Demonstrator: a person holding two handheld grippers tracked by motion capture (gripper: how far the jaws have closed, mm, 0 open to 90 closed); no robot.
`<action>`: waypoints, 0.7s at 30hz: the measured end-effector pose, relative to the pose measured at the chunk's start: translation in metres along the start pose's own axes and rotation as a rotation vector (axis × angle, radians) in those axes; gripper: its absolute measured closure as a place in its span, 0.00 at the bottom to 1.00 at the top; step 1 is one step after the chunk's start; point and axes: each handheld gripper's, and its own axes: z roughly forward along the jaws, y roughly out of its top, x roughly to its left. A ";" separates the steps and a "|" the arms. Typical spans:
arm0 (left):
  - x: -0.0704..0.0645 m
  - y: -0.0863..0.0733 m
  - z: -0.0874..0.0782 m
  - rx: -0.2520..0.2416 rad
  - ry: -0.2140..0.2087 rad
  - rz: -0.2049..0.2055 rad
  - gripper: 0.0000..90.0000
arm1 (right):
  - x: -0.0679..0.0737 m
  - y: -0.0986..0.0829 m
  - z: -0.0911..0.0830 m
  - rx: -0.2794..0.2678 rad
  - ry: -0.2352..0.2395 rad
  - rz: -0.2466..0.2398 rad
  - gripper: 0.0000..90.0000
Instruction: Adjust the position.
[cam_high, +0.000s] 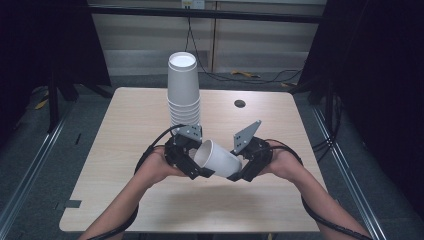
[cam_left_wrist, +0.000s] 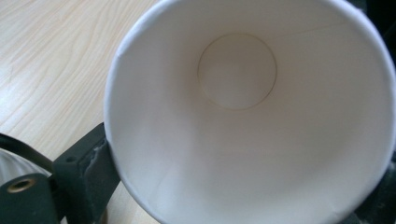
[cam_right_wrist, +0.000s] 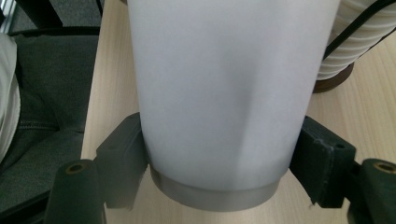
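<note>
The paper cup (cam_high: 218, 158) lay tilted above the table's (cam_high: 125, 150) near middle, your right gripper (cam_high: 243, 172) clamped on its base and your left gripper (cam_high: 196, 167) closed at its rim; next, probably seat it on the stack (cam_high: 183, 90).

text: none legible | labels: none | numbers: none
</note>
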 end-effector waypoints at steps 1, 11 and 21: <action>0.000 0.000 0.000 0.000 -0.005 0.001 0.11 | 0.000 0.000 0.001 0.005 -0.001 -0.007 0.30; -0.002 0.002 -0.004 0.000 -0.002 0.005 0.16 | 0.001 -0.004 0.004 -0.030 -0.015 0.028 0.23; -0.002 0.002 -0.008 0.032 0.021 -0.004 0.16 | -0.001 -0.012 0.005 -0.055 -0.035 0.079 0.17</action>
